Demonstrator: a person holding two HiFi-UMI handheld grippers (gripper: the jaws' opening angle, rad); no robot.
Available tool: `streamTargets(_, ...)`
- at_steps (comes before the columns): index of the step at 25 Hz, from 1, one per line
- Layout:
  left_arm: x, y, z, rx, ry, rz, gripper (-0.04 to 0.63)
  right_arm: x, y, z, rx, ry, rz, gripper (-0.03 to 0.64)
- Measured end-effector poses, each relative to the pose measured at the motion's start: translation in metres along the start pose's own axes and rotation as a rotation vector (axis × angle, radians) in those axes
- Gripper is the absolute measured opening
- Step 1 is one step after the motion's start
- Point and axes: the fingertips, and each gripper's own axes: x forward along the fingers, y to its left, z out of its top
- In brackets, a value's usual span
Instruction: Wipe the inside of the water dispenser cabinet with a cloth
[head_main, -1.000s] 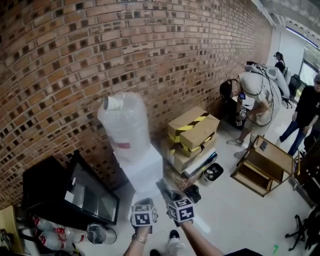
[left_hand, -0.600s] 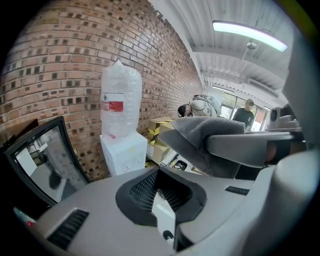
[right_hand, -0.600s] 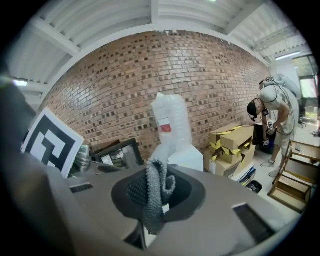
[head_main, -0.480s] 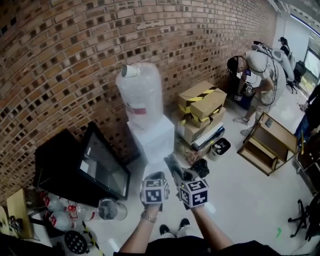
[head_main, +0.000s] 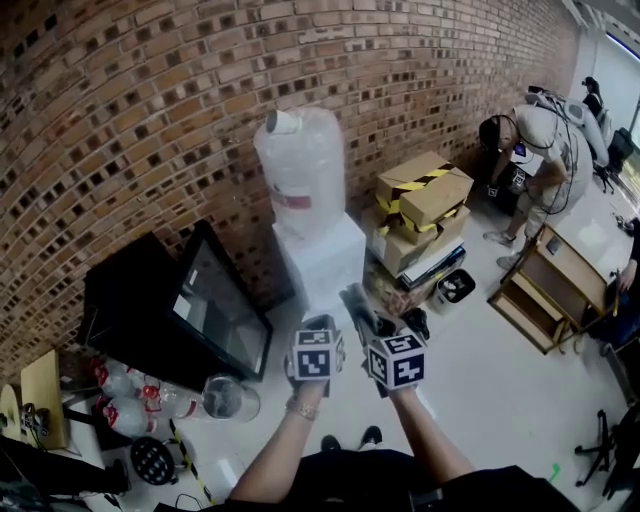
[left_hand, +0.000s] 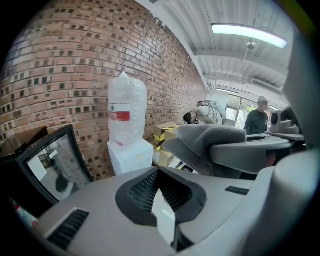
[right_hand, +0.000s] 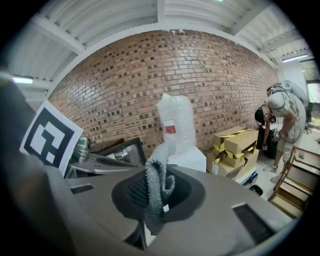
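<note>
Because the grey cloth (right_hand: 156, 186) looks soft, light and limp, I judge a bunched fold the best hold; my right gripper (right_hand: 153, 201) clamps one, short of the water dispenser (head_main: 322, 262), and my left gripper (left_hand: 159, 192) is closed, empty.

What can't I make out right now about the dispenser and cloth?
Water dispenser cabinet interior: shown in no view; in the head view the left gripper and right gripper cover its lower front.
Bottle label print: too small in every view.
Cloth size: bunched in right gripper.
</note>
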Motion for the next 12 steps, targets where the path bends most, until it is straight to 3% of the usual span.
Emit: streamTargets(12, -0.008, -0.015, 0.007, 0.008, -0.024, 0.002, 0.000, -0.011, 0.001, 0.001, -0.015, -0.002, 0.016, 0.021)
